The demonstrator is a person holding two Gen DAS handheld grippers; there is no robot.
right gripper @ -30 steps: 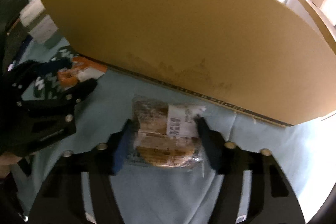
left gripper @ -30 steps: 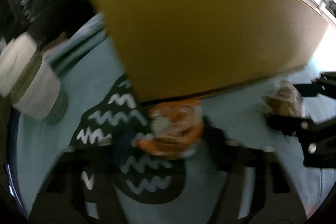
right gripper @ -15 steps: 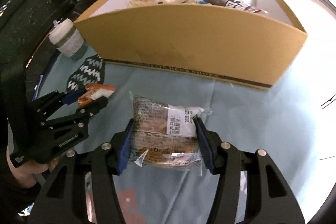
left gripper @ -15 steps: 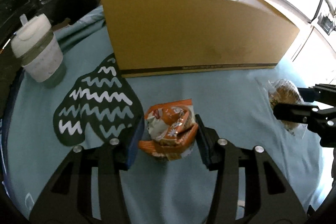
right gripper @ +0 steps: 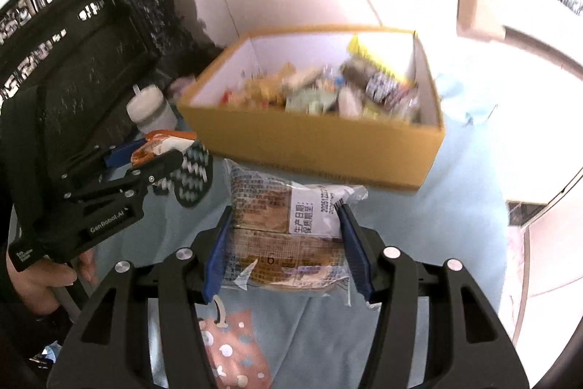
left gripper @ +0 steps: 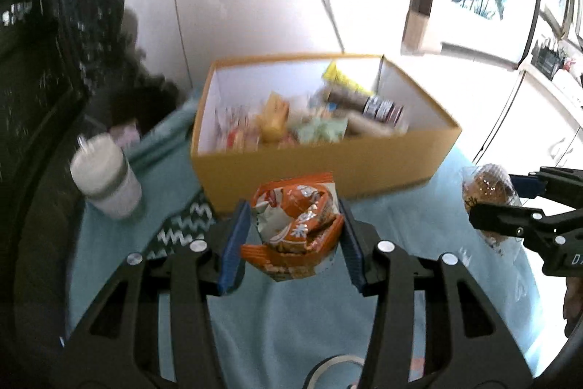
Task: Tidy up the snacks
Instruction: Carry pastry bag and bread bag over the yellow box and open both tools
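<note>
Snacks fill the yellow cardboard box [left gripper: 328, 166] on the blue tablecloth [left gripper: 419, 225]. 2 more are held above the cloth in front of it: the left gripper [left gripper: 291, 236] clamps an orange snack packet [left gripper: 297, 225], and the right gripper [right gripper: 286, 243] squeezes a clear-wrapped bread [right gripper: 288, 232]. A white lidded cup [left gripper: 105, 181] stands left of the box.

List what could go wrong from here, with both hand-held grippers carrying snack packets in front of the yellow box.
1. The left hand-held gripper pinches a puffy orange packet only at its sides; it could slip or get crushed.
2. The right hand-held gripper holds the clear-wrapped bread, whose loose film may slide.
3. The yellow box is already crowded and both grippers are close together; they could collide, or catch the box's near wall.
</note>
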